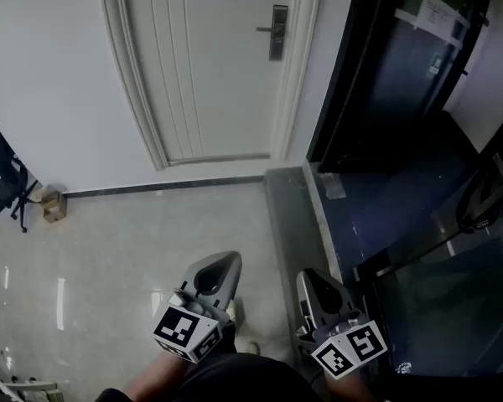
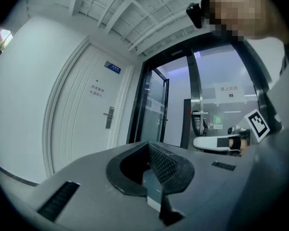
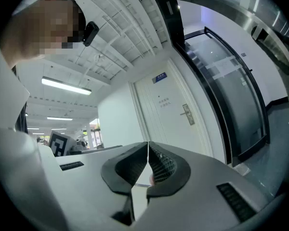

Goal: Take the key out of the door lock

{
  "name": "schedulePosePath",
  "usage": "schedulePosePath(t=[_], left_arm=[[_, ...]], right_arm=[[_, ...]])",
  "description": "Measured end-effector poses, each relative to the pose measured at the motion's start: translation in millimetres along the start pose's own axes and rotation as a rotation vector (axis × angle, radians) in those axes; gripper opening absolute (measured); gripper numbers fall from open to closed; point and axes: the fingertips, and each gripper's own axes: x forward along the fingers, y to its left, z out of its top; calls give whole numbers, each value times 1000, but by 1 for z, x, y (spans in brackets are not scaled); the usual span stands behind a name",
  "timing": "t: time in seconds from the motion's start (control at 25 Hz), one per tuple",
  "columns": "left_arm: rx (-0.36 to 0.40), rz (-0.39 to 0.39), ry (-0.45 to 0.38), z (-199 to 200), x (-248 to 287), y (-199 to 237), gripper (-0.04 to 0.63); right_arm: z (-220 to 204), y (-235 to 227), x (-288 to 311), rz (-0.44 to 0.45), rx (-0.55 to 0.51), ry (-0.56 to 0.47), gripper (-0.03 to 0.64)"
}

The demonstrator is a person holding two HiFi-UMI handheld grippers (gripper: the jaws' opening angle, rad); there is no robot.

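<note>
**A:** So where are we with the key right now?

**B:** We're standing back on the pale glossy tiled floor [image 1: 134, 241], well apart from the white panelled door [image 1: 218, 82]. The dark metal lock plate with its lever handle [image 1: 277, 32] is sitting near the door's right edge. The key is too small for us to make out from here.

**A:** And the tools?

**B:** We're holding both low, side by side, pointing at the door. The grey left tool [image 1: 230, 260] is clenched and empty, pads meeting. The grey right tool [image 1: 307, 276] is clenched empty too.
</note>
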Motion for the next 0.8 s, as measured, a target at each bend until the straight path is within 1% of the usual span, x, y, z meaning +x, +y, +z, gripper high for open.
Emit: schedulePosePath(t=[0.12,0.32,0.56,0.8], left_arm=[[2,-12,-1,-1,19,20,5],[2,-26,-14,6,59,64,3],[-36,-63,13,16,121,129,3],[10,-99,9,27,166,173,5]], right_arm=[[-1,-6,25,10,-7,8,15],[2,-27,82,-1,-14,17,15],[12,-48,169,-20,-39,37,15],[14,-64,230,-46,-50,41,15]])
